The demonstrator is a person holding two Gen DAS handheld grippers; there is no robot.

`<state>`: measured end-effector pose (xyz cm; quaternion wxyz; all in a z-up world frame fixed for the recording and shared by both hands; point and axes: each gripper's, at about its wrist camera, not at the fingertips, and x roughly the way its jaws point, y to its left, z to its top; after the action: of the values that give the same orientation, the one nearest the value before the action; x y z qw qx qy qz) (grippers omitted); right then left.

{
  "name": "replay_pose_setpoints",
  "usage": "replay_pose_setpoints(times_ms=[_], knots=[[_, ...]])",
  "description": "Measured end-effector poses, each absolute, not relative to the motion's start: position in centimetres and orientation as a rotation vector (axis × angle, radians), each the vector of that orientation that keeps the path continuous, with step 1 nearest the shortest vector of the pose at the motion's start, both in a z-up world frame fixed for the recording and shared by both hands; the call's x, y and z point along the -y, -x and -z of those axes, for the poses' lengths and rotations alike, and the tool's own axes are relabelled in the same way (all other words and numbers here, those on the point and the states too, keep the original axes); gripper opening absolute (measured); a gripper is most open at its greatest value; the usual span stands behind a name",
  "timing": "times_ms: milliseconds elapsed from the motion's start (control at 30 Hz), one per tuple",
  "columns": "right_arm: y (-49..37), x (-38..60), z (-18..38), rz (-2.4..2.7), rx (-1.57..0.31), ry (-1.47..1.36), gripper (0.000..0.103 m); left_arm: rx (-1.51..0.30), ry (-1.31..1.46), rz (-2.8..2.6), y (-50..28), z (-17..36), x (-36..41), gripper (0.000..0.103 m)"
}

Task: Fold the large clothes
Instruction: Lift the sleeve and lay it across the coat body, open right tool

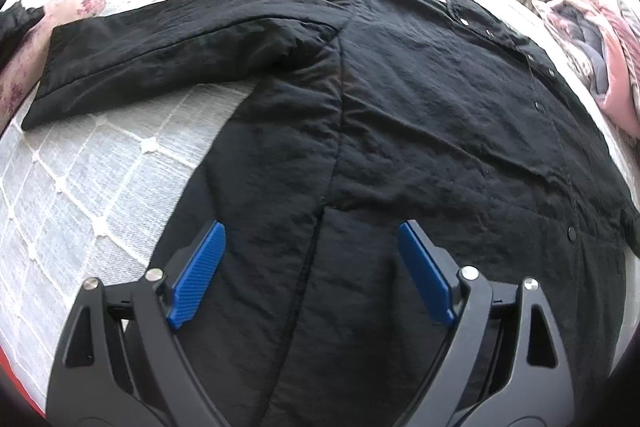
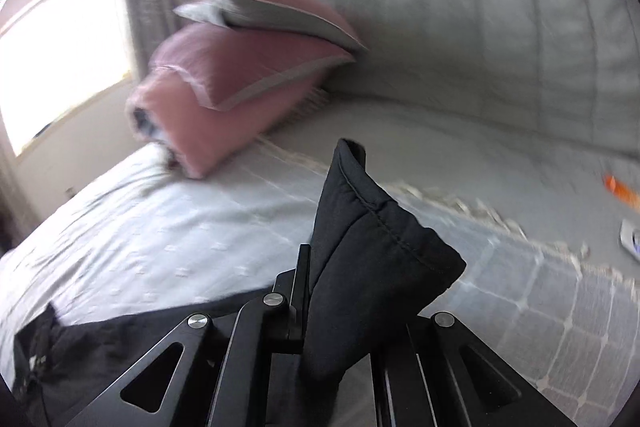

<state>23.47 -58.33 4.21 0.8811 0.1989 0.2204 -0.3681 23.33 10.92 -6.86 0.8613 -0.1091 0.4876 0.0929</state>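
Note:
A large black padded jacket [image 1: 400, 115] lies spread flat on a grey quilted bedspread [image 1: 92, 179], one sleeve [image 1: 160, 55] stretched out to the left and a row of snap buttons down its right edge. My left gripper [image 1: 312, 239] hovers just above the jacket's lower part, open wide, blue pads [image 1: 198, 275] apart with nothing between them. In the right wrist view, my right gripper [image 2: 316, 267] is shut on a black stitched sleeve cuff [image 2: 372, 239], lifted above the bed. More of the jacket [image 2: 100, 347] trails at the lower left.
Pink folded bedding [image 2: 232, 83] is stacked against a grey padded headboard [image 2: 480, 27], also seen as pink bedding [image 1: 600, 59] at the right. A floral cloth [image 1: 24, 67] lies at the left. An orange object [image 2: 622, 191] lies far right. A window [image 2: 60, 59] with curtains stands behind.

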Motion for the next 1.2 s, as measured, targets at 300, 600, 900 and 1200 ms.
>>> replay_pose_setpoints(times_ms=[300, 600, 900, 1200], knots=[[-30.5, 42.1, -9.3, 0.429, -0.41, -0.226, 0.007, -1.014, 0.297, -0.193, -23.0, 6.5, -12.0, 0.088], [-35.8, 26.1, -5.4, 0.146, -0.488, -0.13, 0.007, -1.014, 0.332, -0.191, -23.0, 6.5, -13.1, 0.088], [-38.6, 14.5, 1.8, -0.04, -0.615, -0.054, 0.007, -1.022, 0.378, -0.175, -23.0, 6.8, -14.0, 0.088], [-38.6, 11.6, 6.8, -0.088, -0.786, 0.034, 0.013, -1.031, 0.405, -0.165, -23.0, 6.9, -14.2, 0.088]])
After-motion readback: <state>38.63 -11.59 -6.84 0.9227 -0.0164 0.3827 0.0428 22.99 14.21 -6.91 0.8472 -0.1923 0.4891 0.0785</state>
